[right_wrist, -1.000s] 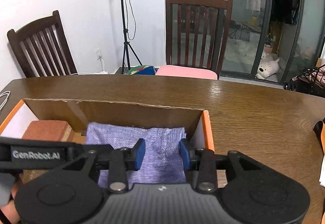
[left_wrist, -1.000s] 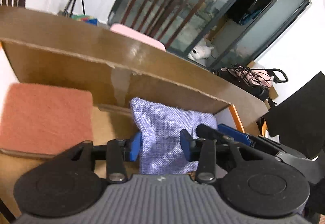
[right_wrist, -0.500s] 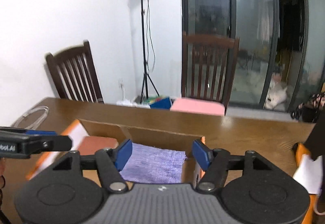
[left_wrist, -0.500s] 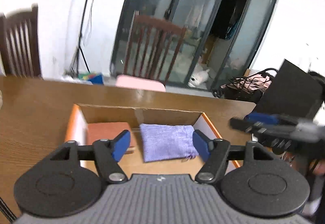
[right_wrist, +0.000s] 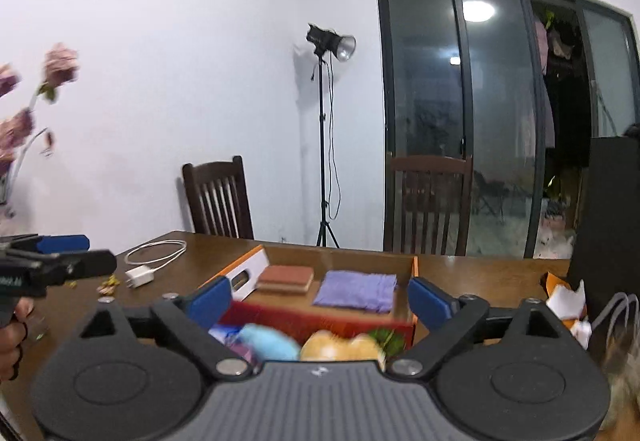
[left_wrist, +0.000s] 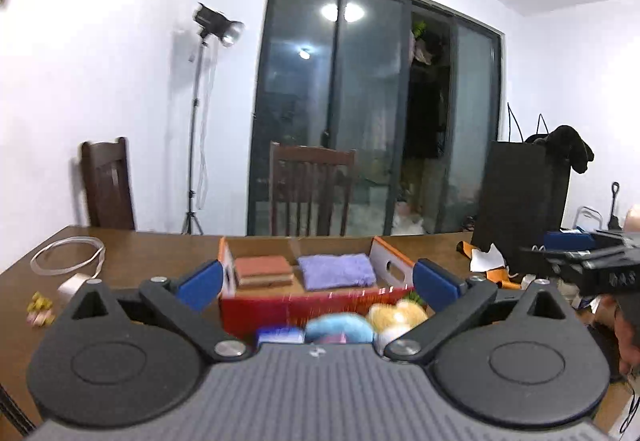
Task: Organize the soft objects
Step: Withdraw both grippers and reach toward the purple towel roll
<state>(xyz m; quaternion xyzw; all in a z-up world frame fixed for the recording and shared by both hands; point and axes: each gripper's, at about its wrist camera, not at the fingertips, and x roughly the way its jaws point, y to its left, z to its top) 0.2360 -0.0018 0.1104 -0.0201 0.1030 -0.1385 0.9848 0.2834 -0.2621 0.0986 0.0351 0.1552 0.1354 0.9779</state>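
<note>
An orange-rimmed cardboard box (left_wrist: 390, 263) (right_wrist: 240, 269) stands on the brown table. In it a terracotta pad (left_wrist: 262, 271) (right_wrist: 286, 277) lies on the left and a purple cloth bag (left_wrist: 336, 271) (right_wrist: 356, 289) on the right. In front of its red wall lie blurred soft toys: a blue one (left_wrist: 338, 327) (right_wrist: 268, 341) and a yellow one (left_wrist: 396, 315) (right_wrist: 340, 347). My left gripper (left_wrist: 318, 283) (right_wrist: 76, 255) hangs back above the toys, its jaws opening wide, with nothing between them. My right gripper (right_wrist: 320, 299) (left_wrist: 568, 247) is beside it, also opening and holding nothing.
A white charger with its cable (right_wrist: 154, 259) (left_wrist: 68, 257) and small sweets (left_wrist: 40, 307) lie left of the box. A tall black bag (left_wrist: 520, 209) and torn orange-white paper (right_wrist: 564, 293) are on the right. Two chairs (right_wrist: 218, 197) and a light stand (right_wrist: 324, 161) are behind the table.
Both grippers let go of the purple bag, which now lies in the box. They drew back and up from the box while their jaws spread wide. The toys came into view.
</note>
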